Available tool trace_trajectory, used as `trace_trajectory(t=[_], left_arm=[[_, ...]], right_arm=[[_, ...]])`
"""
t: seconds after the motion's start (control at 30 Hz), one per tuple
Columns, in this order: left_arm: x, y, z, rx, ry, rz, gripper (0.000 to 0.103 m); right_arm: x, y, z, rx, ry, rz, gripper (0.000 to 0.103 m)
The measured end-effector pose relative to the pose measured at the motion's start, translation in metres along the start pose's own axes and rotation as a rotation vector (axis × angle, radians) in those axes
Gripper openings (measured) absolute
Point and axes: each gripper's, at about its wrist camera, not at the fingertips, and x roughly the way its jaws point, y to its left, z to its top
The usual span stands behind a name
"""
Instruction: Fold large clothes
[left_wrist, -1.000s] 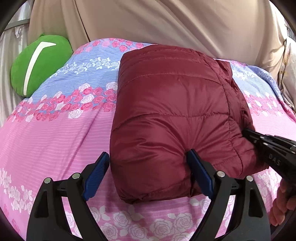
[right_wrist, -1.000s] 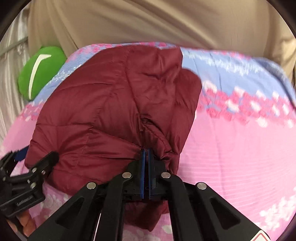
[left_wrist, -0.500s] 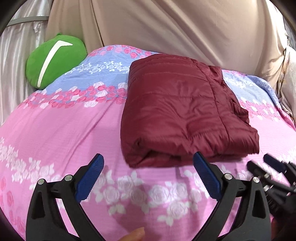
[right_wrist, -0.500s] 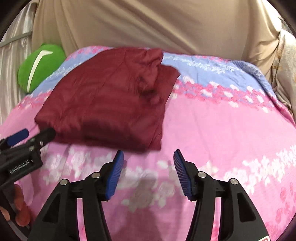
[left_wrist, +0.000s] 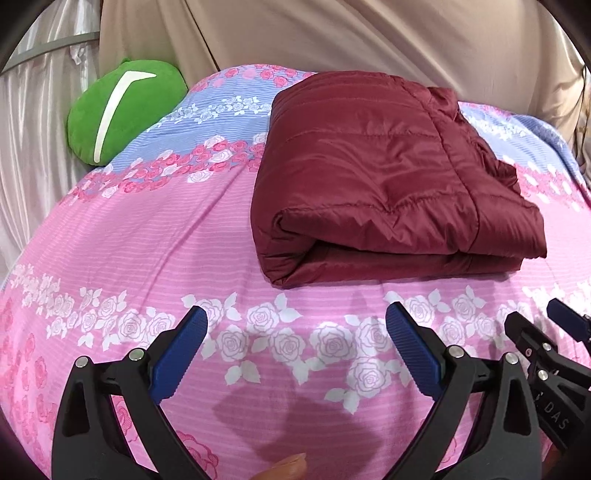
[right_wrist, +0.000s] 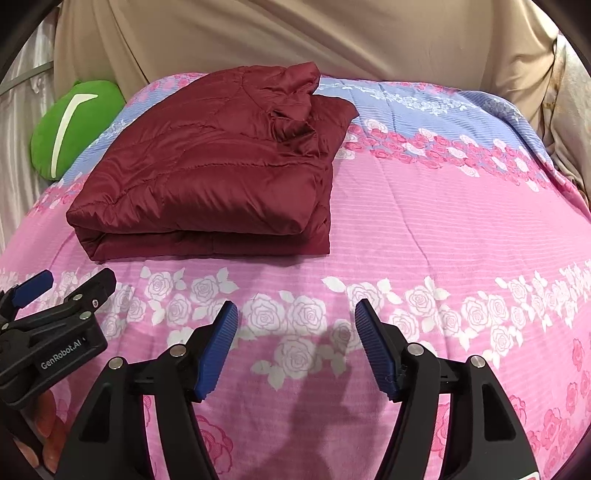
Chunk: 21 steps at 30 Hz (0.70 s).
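Note:
A dark red quilted jacket (left_wrist: 384, 173) lies folded into a thick rectangle on the pink and blue floral bedspread (left_wrist: 147, 236); it also shows in the right wrist view (right_wrist: 218, 173). My left gripper (left_wrist: 295, 328) is open and empty, low over the bedspread, short of the jacket's near edge. My right gripper (right_wrist: 295, 321) is open and empty, near the front of the bed, right of the jacket's near corner. Each gripper shows at the edge of the other's view: the right one (left_wrist: 546, 332) and the left one (right_wrist: 66, 284).
A green plush cushion (left_wrist: 122, 107) with a white stripe sits at the back left against a pale curtain. Beige cloth (right_wrist: 295, 37) hangs behind the bed. The bedspread (right_wrist: 461, 229) spreads right of the jacket.
One second ago the right gripper was shut on the jacket's edge and the left straddled it. Both have let go, opened and drawn back; the jacket now lies flat.

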Motion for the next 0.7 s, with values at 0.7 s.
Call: trace_trajectory(t=[0.7], left_arm=[[-0.03,0.049,0.048,-0.151,-0.129,-0.036,0.095]], right_arm=[[-0.033,-0.025,0.049,0.001,-0.168,-0.012,0.065]])
